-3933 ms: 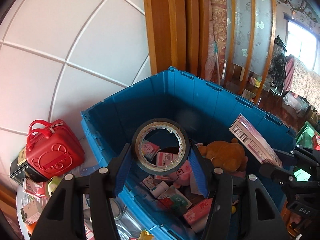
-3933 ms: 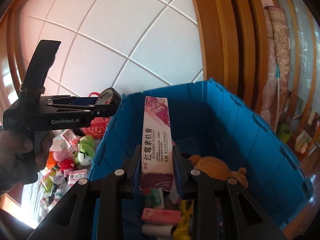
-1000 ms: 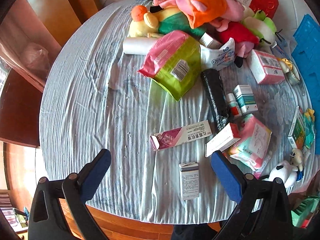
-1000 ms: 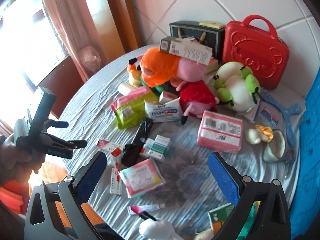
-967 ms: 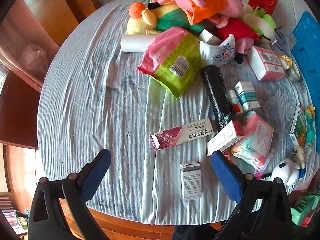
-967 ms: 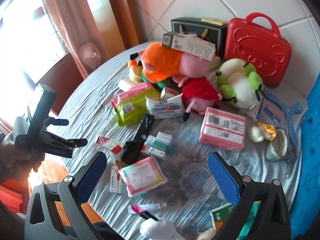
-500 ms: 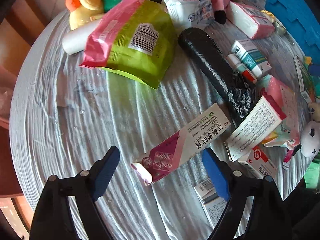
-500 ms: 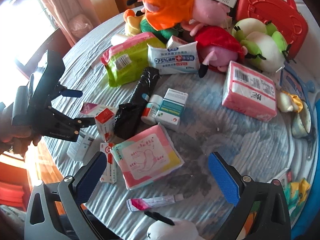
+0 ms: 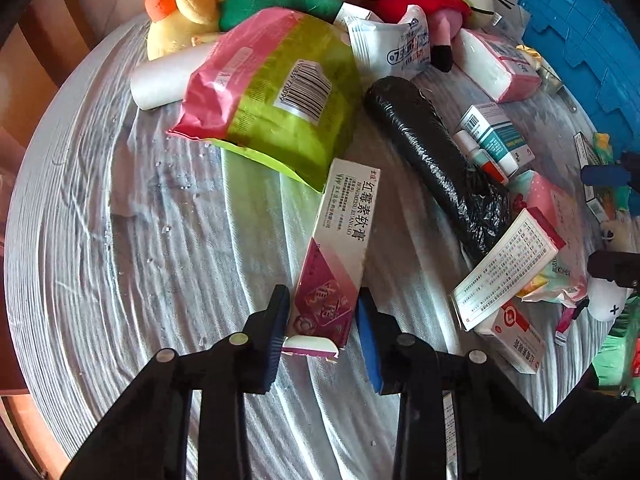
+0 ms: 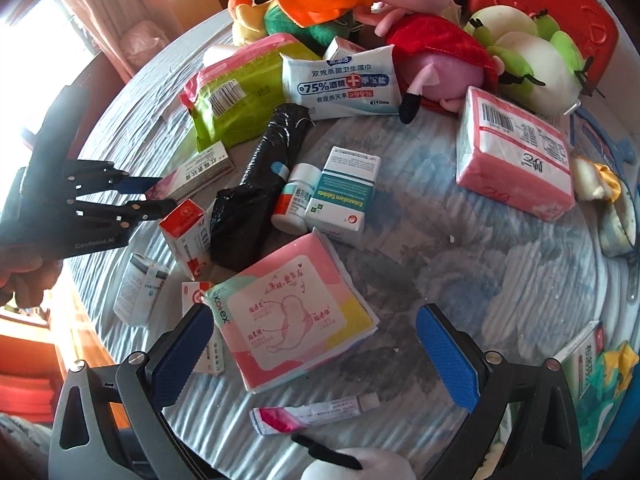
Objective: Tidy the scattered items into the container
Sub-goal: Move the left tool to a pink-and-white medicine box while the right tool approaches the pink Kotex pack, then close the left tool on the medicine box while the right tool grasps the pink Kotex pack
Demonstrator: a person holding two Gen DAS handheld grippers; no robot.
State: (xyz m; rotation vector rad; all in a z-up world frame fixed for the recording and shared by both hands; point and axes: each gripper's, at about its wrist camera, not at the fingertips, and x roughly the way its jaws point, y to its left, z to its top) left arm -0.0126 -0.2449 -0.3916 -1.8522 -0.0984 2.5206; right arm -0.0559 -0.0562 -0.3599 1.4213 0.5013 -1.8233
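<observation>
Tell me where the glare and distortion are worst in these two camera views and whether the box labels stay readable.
Right wrist view: the window at upper left is blown out white, washing that edge. Both views: fisheye bends the round table rim and darkens the corners. Left wrist view: evenly lit; print on the ointment box between the left gripper fingers is sharp.

"75%" and "99%" on wipes pack (image 10: pixel 340 82); "kotex" on pink pad pack (image 10: pixel 294 312); "genrobot.ai" on left gripper (image 10: pixel 154 196); "红霉素软膏" on ointment box (image 9: pixel 340 248); "tablets" on teal box (image 10: pixel 344 196).
</observation>
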